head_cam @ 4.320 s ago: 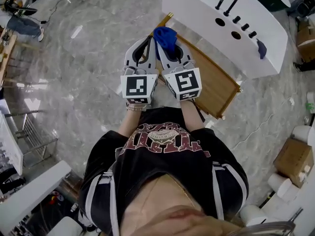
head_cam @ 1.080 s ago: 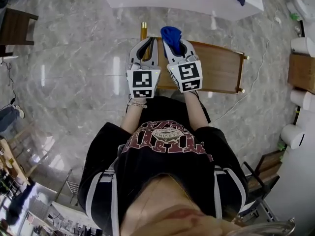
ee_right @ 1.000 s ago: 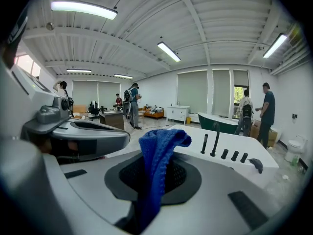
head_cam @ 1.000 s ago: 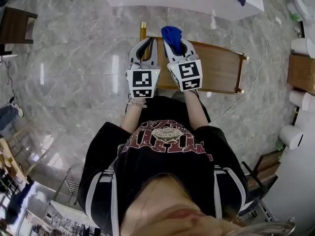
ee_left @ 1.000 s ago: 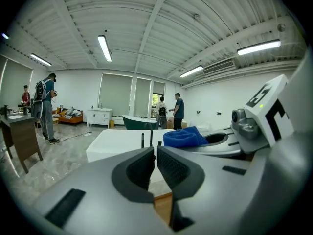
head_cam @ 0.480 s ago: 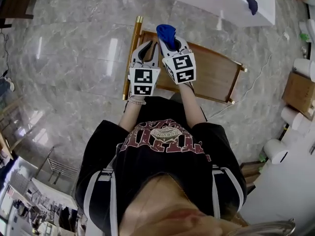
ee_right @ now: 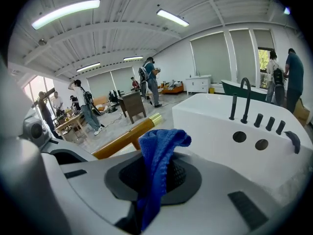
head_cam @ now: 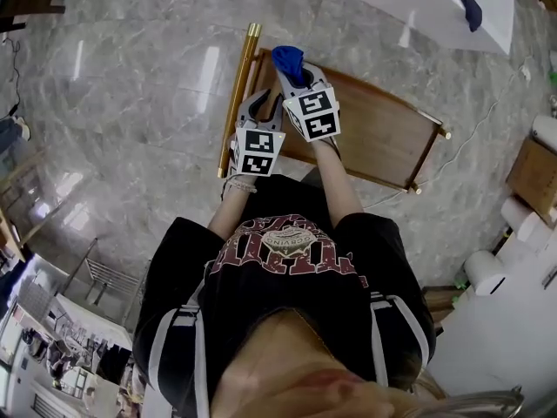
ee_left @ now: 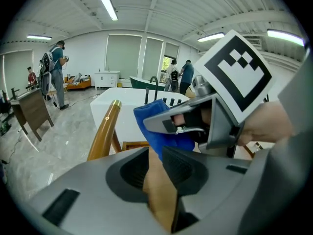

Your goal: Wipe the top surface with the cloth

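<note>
Evidently ready to wipe, the right hand-held gripper point(head_cam: 294, 77) pinches the cloth point(head_cam: 288, 58) so that its bunched end juts beyond the jaws, over the wooden worktop point(head_cam: 383, 133). Just left, the left hand-held gripper point(head_cam: 258, 105) idles, jaws apart, empty.

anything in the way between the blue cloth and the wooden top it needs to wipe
Nothing visible. The blue cloth, clamped in the right gripper, is over the left end of the wooden top, which looks bare. The left gripper sits alongside to its left, not under the cloth.
</note>
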